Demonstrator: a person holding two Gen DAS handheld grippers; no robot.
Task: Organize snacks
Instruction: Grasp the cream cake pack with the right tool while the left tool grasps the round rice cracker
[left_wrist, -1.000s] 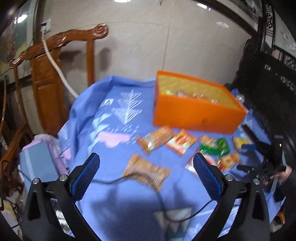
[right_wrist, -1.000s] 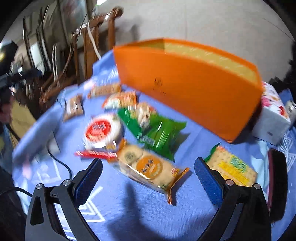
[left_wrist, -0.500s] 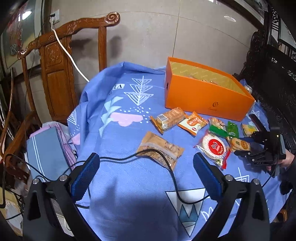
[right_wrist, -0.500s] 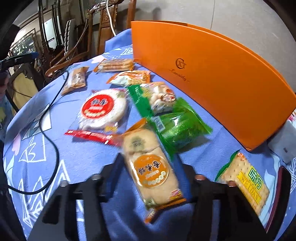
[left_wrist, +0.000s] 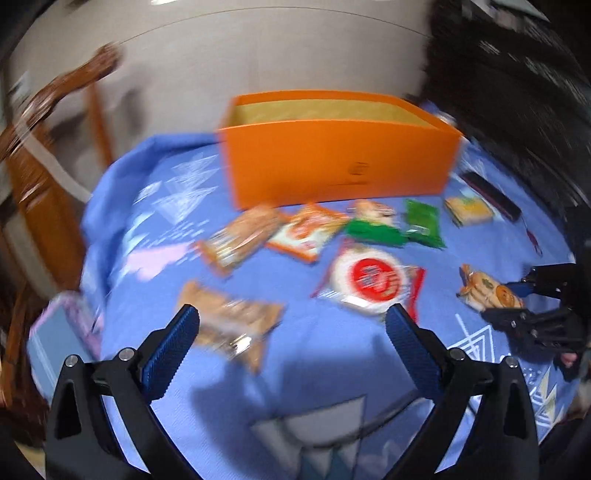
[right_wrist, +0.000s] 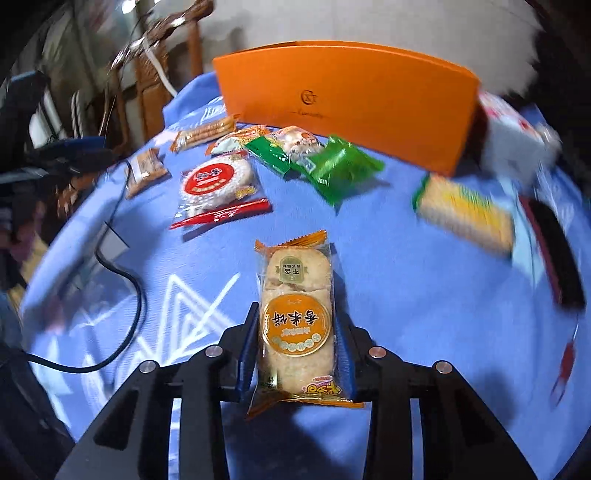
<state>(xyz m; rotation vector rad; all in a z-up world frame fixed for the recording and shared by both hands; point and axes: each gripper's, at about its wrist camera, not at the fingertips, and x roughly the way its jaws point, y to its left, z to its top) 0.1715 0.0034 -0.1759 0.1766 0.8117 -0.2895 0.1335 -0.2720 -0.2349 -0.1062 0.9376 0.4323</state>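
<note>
Blue patterned cloth (left_wrist: 317, 362) covers the bench, with a pale tiled wall behind and a carved wooden chair (left_wrist: 48, 122) at its far left corner. An orange box (left_wrist: 340, 162) stands open-topped at the back of the cloth.

Half a second ago the right hand-held gripper (right_wrist: 295, 328) was closing around the rice cracker packet (right_wrist: 295, 314); now its blue pads clamp the packet's sides and the packet juts forward above the cloth, clear of the other snacks. The left hand-held gripper (left_wrist: 291, 332) remains spread wide and empty, now lower and nearer the snacks, its view blurred.

Between the held packet and the box lie a round red-labelled cracker pack (right_wrist: 218, 184), two green packets (right_wrist: 332, 166), and a yellow biscuit pack (right_wrist: 465, 214) to the right. A brown wafer packet (left_wrist: 236, 325) lies just ahead of the left pads. A black cable (right_wrist: 122, 291) trails over the cloth at left.
</note>
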